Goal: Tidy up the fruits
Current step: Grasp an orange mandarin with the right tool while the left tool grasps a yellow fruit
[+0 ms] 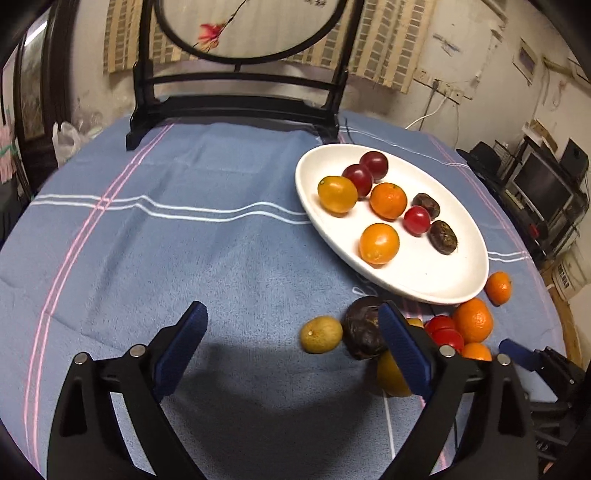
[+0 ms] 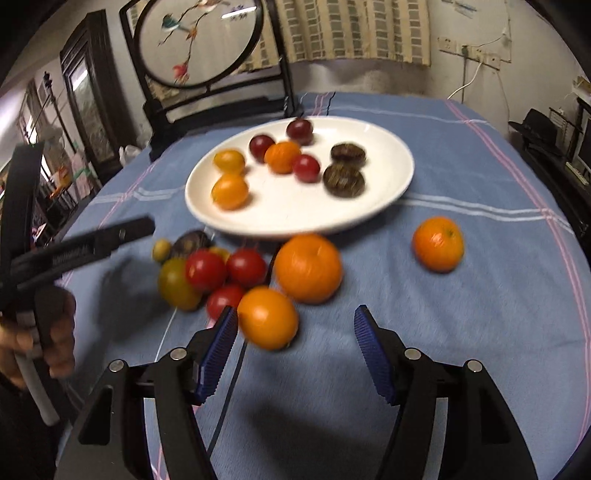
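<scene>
Left wrist view looked over a round desk [image 1: 184,258] under a blue cloth with pink and white stripes, a dark wooden stand with a round painted panel [image 1: 243,33] at the far edge, scuffed white walls and some shelving off to the right. White oval plate [image 1: 443,280] already had a bunch on it: three dark red fruits, three orange ones and two wrinkly dark brown ones. Loose pile [image 1: 436,332] sat on the cloth just in front of the plate, with red tomatoes, oranges, a small yellow-green fruit [image 1: 320,334] and a dark wrinkly one [image 1: 362,328]. Left gripper [image 1: 291,332] had its fingers spread wide, nothing in them, just bare cloth. Right gripper [image 2: 295,328] was about half open with a blurry orange fruit [image 2: 267,318] right by its left finger, pads not pressing on it. One orange [image 2: 438,243] sat well apart on the right.
</scene>
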`<control>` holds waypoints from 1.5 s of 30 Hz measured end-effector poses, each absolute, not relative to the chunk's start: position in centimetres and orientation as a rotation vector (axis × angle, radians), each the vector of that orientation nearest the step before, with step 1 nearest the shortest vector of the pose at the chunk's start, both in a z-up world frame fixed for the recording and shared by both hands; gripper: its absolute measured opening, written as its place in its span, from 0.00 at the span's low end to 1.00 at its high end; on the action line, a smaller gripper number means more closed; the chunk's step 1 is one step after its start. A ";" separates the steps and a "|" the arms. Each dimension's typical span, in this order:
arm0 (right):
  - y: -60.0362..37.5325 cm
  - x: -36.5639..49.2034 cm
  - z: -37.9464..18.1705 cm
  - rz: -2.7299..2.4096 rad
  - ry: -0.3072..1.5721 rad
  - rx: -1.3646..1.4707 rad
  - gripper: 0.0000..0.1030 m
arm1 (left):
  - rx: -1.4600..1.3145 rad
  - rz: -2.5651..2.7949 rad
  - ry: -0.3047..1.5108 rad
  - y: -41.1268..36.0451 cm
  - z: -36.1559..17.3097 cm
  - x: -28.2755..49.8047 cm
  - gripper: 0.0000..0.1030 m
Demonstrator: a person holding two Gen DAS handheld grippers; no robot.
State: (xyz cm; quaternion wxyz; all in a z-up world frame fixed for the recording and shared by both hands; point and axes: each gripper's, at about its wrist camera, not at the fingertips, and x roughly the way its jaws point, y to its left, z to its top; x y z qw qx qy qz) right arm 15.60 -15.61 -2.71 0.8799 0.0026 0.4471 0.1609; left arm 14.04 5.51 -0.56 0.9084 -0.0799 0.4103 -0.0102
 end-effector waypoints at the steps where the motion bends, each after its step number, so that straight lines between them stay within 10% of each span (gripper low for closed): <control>1: -15.3 15.5 -3.0 0.332 0.938 -0.012 0.64 | -0.160 -0.023 0.845 5.4 -0.5 14.1 0.89; 9: -12.3 16.1 -3.7 0.271 0.944 -0.184 0.56 | -0.143 -0.037 0.871 5.4 -1.3 14.3 0.89; 12: -11.9 16.1 -3.6 0.314 0.942 -0.194 0.36 | -0.152 -0.060 0.890 5.3 -1.5 14.3 0.89; 39: -16.9 16.3 -2.1 0.343 0.923 0.060 0.36 | 0.088 -0.251 0.953 -0.8 -2.3 11.5 0.89; 45: -16.7 16.4 -2.2 0.332 0.925 0.046 0.36 | 0.141 -0.251 0.992 -1.3 -3.9 11.7 0.65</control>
